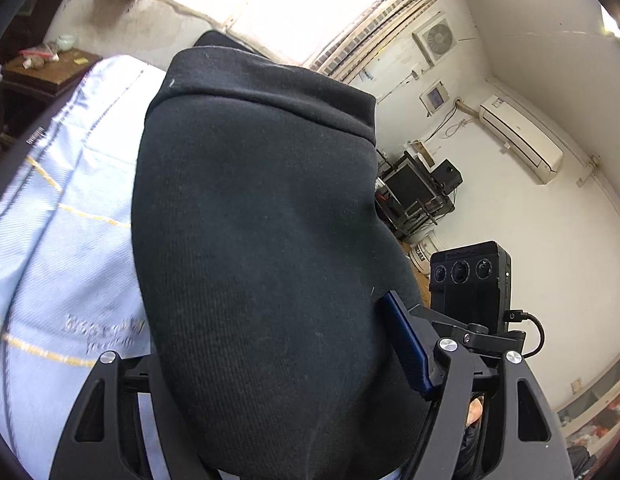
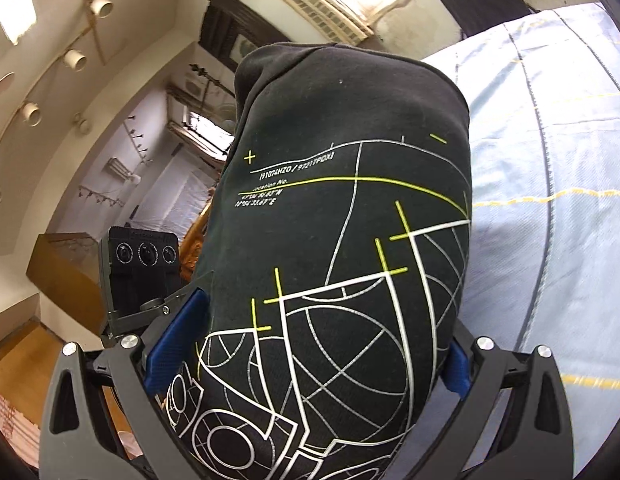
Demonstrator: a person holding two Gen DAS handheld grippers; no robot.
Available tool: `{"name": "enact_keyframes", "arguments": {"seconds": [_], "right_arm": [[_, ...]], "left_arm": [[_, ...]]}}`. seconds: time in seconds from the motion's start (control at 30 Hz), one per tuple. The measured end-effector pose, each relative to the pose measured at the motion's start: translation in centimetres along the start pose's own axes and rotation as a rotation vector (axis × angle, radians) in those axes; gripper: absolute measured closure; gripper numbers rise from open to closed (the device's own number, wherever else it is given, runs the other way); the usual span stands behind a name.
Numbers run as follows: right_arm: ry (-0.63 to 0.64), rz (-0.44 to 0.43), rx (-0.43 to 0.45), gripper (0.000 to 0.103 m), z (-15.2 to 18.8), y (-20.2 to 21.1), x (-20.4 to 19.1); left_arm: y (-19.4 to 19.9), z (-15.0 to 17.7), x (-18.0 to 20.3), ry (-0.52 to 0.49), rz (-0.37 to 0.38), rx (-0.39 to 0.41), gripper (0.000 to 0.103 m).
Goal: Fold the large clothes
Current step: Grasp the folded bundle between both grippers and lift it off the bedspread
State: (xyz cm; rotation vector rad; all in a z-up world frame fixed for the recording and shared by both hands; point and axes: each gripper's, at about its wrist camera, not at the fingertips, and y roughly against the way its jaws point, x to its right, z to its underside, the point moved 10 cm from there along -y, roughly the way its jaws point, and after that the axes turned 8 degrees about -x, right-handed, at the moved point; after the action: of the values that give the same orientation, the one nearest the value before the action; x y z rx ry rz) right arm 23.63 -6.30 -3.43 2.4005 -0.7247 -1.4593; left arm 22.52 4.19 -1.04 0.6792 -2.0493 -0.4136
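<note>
A black sweatshirt (image 1: 261, 240) fills the middle of the left wrist view, bunched between the fingers of my left gripper (image 1: 277, 364), which is shut on it. Only the right blue pad (image 1: 406, 348) shows; the left one is hidden by cloth. In the right wrist view the same black sweatshirt (image 2: 350, 240), with white and yellow printed lines, is bunched in my right gripper (image 2: 314, 344), which is shut on it between its blue pads (image 2: 177, 340). Both grippers hold the garment above a pale blue bedsheet (image 1: 49, 240).
The pale blue bedsheet (image 2: 550, 200) with yellow and dark stripes covers the bed. A dark wooden side table (image 1: 41, 72) stands at the far left. A rack of black equipment (image 1: 418, 196) and a wall air conditioner (image 1: 522, 140) are at the right. Wooden floor (image 2: 25, 360) lies left.
</note>
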Motion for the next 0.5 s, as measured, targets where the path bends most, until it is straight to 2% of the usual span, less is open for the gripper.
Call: {"name": "enact_keyframes", "arguments": {"seconds": [0.23,0.5], "right_arm": [[0.04,-0.054,-0.018,0.005,2.4,-0.1,-4.8],[0.058,-0.098,-0.044,0.005,5.9,-0.2,-8.2]], "left_arm": [[4.9,2.7,1.9,-0.013,-0.055,0.051,0.029],[7.9,5.5,3.2,-0.017,-0.092,0.099,0.029]]}}
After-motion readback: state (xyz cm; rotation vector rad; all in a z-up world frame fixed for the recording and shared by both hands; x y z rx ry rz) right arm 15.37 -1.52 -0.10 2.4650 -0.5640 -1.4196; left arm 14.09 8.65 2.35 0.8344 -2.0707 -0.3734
